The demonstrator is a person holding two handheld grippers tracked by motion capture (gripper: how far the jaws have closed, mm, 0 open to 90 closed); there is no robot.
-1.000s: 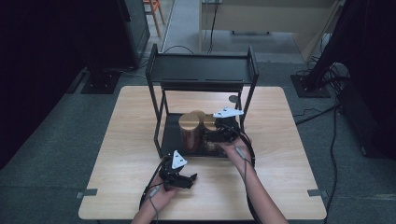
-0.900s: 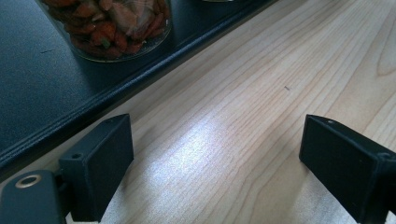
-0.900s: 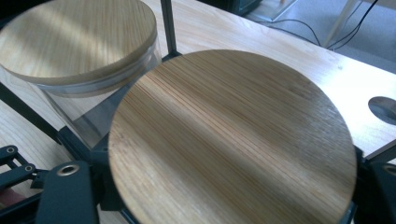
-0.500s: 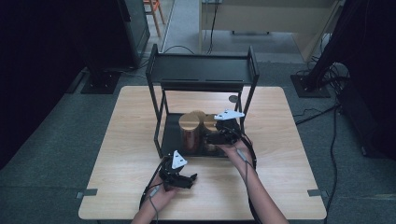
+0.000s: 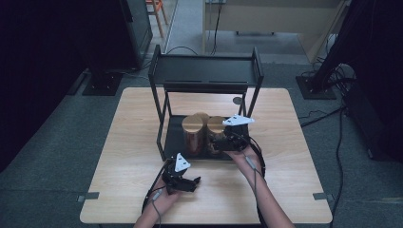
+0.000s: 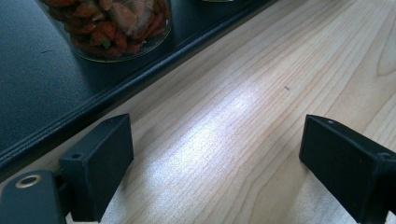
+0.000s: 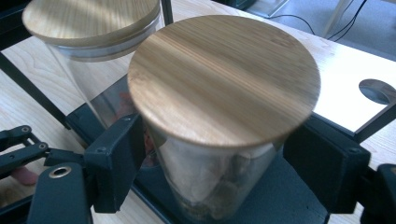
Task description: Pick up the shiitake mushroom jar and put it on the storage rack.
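Observation:
A glass jar with a bamboo lid (image 7: 224, 79) stands between the jaws of my right gripper (image 7: 215, 158), which is shut on its glass body. In the high view this jar (image 5: 216, 124) is at the right of the black rack's lower shelf (image 5: 173, 140), with my right gripper (image 5: 215, 140) at its near side. A second lidded jar (image 5: 194, 124) stands just to its left, also seen as a blurred jar (image 7: 88, 23). My left gripper (image 5: 192, 182) rests low over the table in front of the rack, open and holding nothing (image 6: 215, 140).
The two-tier black rack (image 5: 204, 71) stands at the table's far middle. A jar of reddish dried pieces (image 6: 112, 23) sits on the shelf edge (image 6: 46, 93) beside my left gripper. A small grey disc (image 5: 237, 100) lies behind the rack's right leg. Bare wood (image 5: 294, 171) lies to the right.
My right gripper has shifted slightly toward the person with the jar in it. The left gripper has stayed where it was.

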